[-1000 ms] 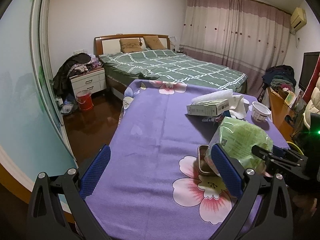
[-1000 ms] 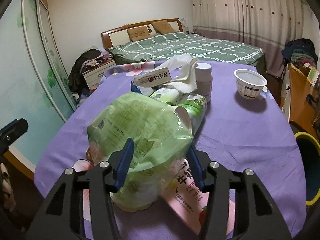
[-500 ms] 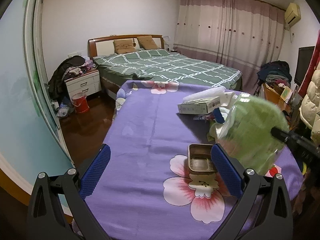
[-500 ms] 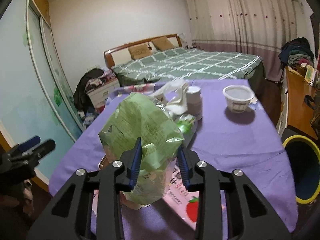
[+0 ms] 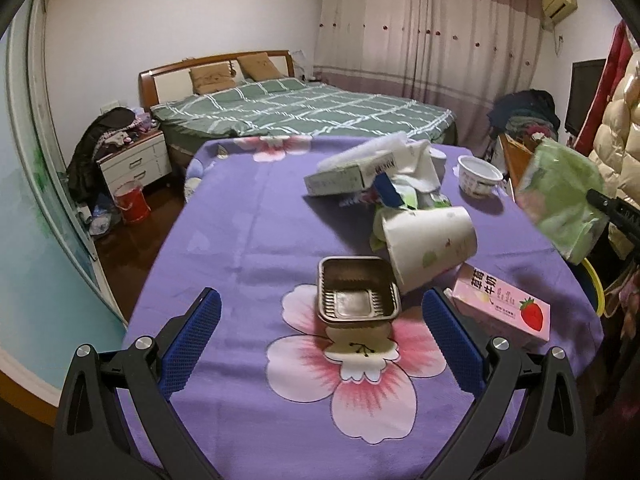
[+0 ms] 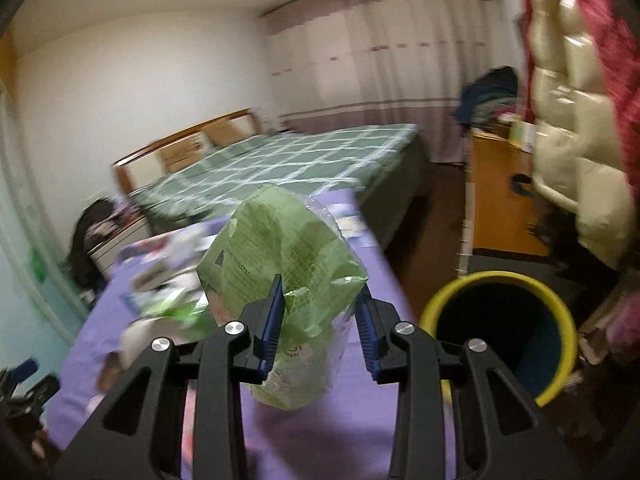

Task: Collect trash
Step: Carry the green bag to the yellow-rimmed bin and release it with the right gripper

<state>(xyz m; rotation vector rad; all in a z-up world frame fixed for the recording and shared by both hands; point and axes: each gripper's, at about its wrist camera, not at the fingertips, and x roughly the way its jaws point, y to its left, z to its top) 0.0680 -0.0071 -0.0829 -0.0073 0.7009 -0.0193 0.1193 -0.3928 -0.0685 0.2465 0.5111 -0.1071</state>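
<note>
My right gripper (image 6: 320,312) is shut on a crumpled green plastic bag (image 6: 280,256), lifted over the table's right edge; the same bag (image 5: 560,204) hangs at the right in the left wrist view. A yellow-rimmed bin (image 6: 500,336) stands on the floor just right of it. My left gripper (image 5: 320,328) is open low over the purple flowered tablecloth (image 5: 240,240), its blue pads either side of a small brown plastic tray (image 5: 356,300). Behind the tray lie a tipped white paper cup (image 5: 428,240) and a pink strawberry milk carton (image 5: 504,304).
Further back on the table are a flat white box (image 5: 348,176), crumpled tissue (image 5: 420,164) and a white bowl (image 5: 478,176). A green bed (image 5: 300,112), a nightstand (image 5: 136,160) and a red bucket (image 5: 130,202) lie beyond. A wooden desk (image 6: 500,196) and hanging coats (image 6: 580,160) stand at the right.
My right gripper has closed on the green bag, lifted it off the table and swung it right toward the bin. My left gripper has moved in toward the brown tray, which the bag uncovered.
</note>
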